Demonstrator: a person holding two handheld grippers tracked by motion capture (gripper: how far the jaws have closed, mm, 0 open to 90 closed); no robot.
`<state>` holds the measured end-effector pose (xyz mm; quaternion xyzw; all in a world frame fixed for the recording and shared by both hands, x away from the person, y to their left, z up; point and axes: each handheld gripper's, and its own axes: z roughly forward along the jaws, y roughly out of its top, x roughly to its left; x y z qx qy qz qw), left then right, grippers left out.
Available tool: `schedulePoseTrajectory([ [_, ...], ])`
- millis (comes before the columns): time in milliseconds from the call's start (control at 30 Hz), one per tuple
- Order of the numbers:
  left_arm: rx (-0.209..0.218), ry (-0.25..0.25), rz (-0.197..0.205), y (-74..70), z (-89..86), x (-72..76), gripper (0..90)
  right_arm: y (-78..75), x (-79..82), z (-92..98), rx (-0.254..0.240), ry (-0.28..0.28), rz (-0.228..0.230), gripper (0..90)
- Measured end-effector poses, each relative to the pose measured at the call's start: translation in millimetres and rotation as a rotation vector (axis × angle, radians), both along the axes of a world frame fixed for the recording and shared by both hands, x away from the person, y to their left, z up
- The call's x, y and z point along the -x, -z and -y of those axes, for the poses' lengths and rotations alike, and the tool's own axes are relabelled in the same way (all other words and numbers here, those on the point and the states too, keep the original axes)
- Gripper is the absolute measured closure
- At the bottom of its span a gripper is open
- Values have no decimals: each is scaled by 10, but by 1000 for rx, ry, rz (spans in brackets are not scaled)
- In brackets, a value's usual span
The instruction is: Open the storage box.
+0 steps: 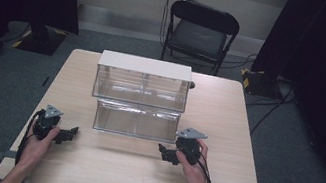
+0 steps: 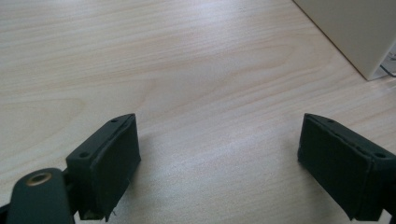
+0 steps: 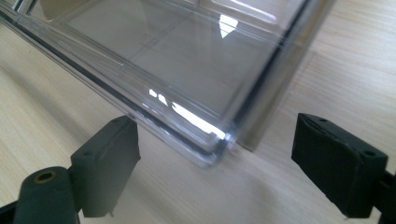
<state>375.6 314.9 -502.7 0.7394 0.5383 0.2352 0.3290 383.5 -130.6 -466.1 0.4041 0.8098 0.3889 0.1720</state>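
Your left gripper (image 1: 73, 132) rests on the table (image 1: 135, 178), jaws spread wide, gripping nothing, well left of the clear drawer (image 1: 136, 120). Your right gripper (image 1: 161, 149) is likewise released, jaws apart, just beside the drawer's near right corner (image 3: 219, 144). The drawer stands pulled out from the white-topped cabinet (image 1: 145, 65).
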Motion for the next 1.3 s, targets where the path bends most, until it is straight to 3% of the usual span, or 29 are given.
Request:
schedulePoseTrajectory([
  [467,0,0,0,0,0,0,123,78,-76,-83,-27,12,4,143],
  [1300,1,1,-1,-1,0,1,123,-20,-7,-71,-88,-25,32,125],
])
